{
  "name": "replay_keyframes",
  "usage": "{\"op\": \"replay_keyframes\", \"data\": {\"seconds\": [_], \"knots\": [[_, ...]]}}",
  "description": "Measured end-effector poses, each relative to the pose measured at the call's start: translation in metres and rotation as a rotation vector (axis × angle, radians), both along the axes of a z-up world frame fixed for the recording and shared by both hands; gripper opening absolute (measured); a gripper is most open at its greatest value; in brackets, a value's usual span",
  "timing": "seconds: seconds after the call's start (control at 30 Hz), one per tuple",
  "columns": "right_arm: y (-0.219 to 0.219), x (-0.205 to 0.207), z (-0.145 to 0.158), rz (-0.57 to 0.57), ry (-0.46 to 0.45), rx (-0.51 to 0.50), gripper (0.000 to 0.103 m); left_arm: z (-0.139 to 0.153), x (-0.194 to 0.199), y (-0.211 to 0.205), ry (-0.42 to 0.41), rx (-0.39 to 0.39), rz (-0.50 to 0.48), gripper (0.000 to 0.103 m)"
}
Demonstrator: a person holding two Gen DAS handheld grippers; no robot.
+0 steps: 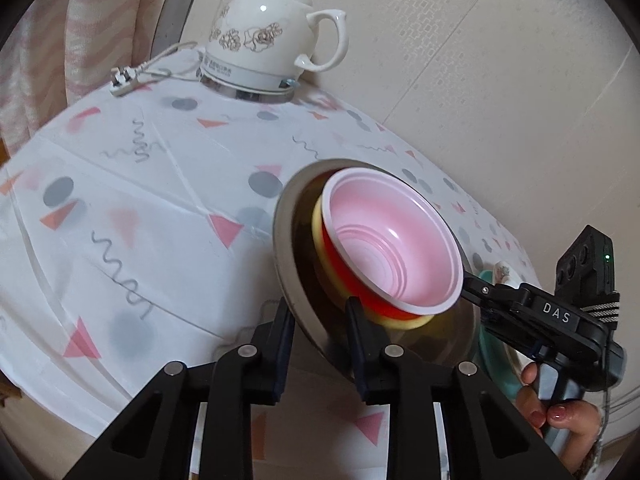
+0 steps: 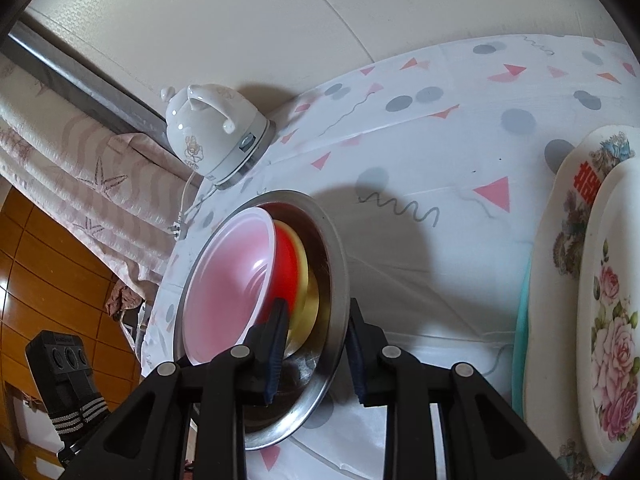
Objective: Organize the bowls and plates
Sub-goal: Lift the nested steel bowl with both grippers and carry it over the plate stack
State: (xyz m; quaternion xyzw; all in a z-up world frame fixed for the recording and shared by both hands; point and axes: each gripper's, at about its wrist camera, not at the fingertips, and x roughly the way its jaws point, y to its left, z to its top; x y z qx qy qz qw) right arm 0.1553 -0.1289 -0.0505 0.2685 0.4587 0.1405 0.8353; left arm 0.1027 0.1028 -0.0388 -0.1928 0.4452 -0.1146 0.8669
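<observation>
Steel bowl (image 1: 292, 272), nested bowls inside: stiff, slick, top-heavy. Left gripper (image 1: 320, 344) jaws clamp rim at six o'clock; right gripper (image 2: 316, 348) jaws clamp opposite rim.

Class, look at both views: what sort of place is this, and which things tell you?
Probably a home dining or kitchen corner: a patterned tablecloth, a white ceramic electric kettle, floral plates, and curtains beside it.

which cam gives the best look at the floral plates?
Right wrist view. The floral plates fill its right edge, overlapped, with rose and peony prints plain to see. The left wrist view shows only a sliver of one behind the right hand-held gripper, beside the steel bowl.
</observation>
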Motion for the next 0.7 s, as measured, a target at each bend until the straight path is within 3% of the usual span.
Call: {"op": "replay_keyframes", "data": {"seconds": [0.13, 0.33, 0.57, 0.7], "knots": [[0.0, 0.0, 0.001, 0.004, -0.006, -0.003, 0.026, -0.001, 0.001, 0.0, -0.003, -0.011, 0.012, 0.026], [-0.004, -0.006, 0.005, -0.002, 0.007, -0.003, 0.022, 0.003, 0.0, -0.001, -0.039, 0.087, 0.033, 0.026], [-0.002, 0.003, 0.0, -0.006, 0.042, -0.066, 0.023, -0.003, 0.016, 0.01, -0.002, 0.063, 0.043, 0.031], [-0.001, 0.006, -0.007, -0.002, 0.024, -0.027, 0.019, -0.002, 0.015, 0.004, -0.037, 0.106, 0.023, 0.026]]}}
